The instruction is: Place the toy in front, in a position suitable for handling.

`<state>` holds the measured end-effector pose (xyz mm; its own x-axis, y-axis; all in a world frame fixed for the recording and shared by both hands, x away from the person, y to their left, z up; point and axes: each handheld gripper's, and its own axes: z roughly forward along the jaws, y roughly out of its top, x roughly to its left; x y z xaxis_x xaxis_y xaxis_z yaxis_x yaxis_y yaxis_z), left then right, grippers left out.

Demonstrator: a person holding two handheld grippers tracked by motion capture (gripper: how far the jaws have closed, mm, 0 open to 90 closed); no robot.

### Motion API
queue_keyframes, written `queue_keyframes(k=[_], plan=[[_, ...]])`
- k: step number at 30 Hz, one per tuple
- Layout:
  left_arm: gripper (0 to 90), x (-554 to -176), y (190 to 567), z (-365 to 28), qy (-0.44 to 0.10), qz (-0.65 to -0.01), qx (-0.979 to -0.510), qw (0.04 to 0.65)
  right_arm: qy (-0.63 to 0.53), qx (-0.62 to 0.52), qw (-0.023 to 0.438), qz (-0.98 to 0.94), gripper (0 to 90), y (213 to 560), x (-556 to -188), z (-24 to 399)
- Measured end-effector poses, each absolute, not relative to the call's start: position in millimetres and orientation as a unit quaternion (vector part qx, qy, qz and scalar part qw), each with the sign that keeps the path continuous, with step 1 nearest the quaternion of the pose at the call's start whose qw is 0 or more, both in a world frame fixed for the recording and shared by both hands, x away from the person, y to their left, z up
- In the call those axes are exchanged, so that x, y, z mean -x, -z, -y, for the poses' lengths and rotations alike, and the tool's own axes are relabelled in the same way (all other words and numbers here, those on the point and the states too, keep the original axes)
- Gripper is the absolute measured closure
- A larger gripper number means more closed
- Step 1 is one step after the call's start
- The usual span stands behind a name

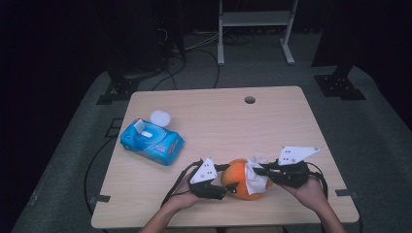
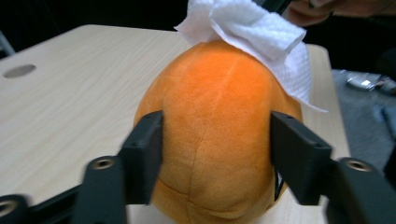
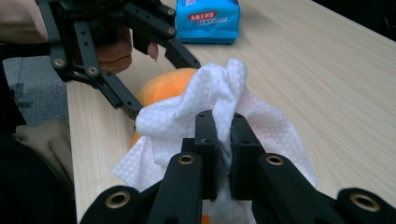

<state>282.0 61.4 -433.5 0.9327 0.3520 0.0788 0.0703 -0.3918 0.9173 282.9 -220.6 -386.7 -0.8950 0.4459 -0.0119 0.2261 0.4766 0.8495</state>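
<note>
Orange plush, a rounded toy (image 1: 239, 182), sits at the near edge of the wooden table (image 1: 223, 121), between your two hands and a little right of centre. Your left gripper (image 2: 215, 140) has its jaws half open around the toy's body, one jaw pressed against each side, so it has the toy clamped. In the high view that gripper (image 1: 224, 188) comes at the toy from the left, low on its near side. Your right gripper (image 3: 223, 135) has its jaws pinched tight on a bunched white wipe (image 3: 210, 102), and the cloth spills out on both sides of them. The wipe (image 1: 255, 174) lies draped over the top and right side of the toy, touching it, with your right gripper (image 1: 258, 170) just beside the toy on the right. Farther off, at the left of the table, a blue wipes pack (image 1: 152, 141) lies with its flap raised, and a small white lid (image 1: 160, 117) rests just beyond it.
</note>
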Motion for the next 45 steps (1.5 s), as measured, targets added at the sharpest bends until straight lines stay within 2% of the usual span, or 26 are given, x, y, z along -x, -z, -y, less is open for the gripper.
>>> queue_keyframes(k=[9, 16, 24, 30, 32, 34, 37, 39, 43, 45], plan=[[41.7, -270, 432, -51, -0.151, -0.11, -0.826, 0.531, -0.468, -0.16, 0.138, -0.858, 83.3, 377, -268, 191], [42.2, -274, 433, -54, -0.138, -0.118, -0.824, 0.537, -0.468, -0.184, 0.133, -0.854, 83.6, 379, -275, 209], [42.9, -271, 438, -53, -0.139, -0.106, -0.829, 0.531, -0.467, -0.156, 0.132, -0.86, 83.6, 383, -268, 184], [42.7, -277, 443, -62, -0.128, -0.121, -0.831, 0.528, -0.469, -0.202, 0.141, -0.848, 83.6, 384, -280, 217], [39.5, -279, 443, -63, -0.117, -0.127, -0.829, 0.531, -0.474, -0.215, 0.123, -0.845, 83.5, 388, -283, 229], [31.7, -279, 441, -61, -0.112, -0.137, -0.827, 0.533, -0.476, -0.218, 0.114, -0.845, 83.6, 392, -283, 232], [19.4, -278, 437, -56, -0.109, -0.146, -0.821, 0.542, -0.471, -0.202, 0.111, -0.851, 83.6, 393, -280, 225], [16.5, -277, 437, -53, -0.11, -0.142, -0.822, 0.541, -0.469, -0.184, 0.106, -0.857, 83.6, 392, -278, 217], [15.8, -277, 443, -51, -0.101, -0.138, -0.829, 0.532, -0.463, -0.164, 0.103, -0.865, 83.5, 394, -273, 201], [22.1, -278, 445, -52, -0.101, -0.14, -0.831, 0.529, -0.463, -0.165, 0.101, -0.865, 83.5, 395, -273, 198]])
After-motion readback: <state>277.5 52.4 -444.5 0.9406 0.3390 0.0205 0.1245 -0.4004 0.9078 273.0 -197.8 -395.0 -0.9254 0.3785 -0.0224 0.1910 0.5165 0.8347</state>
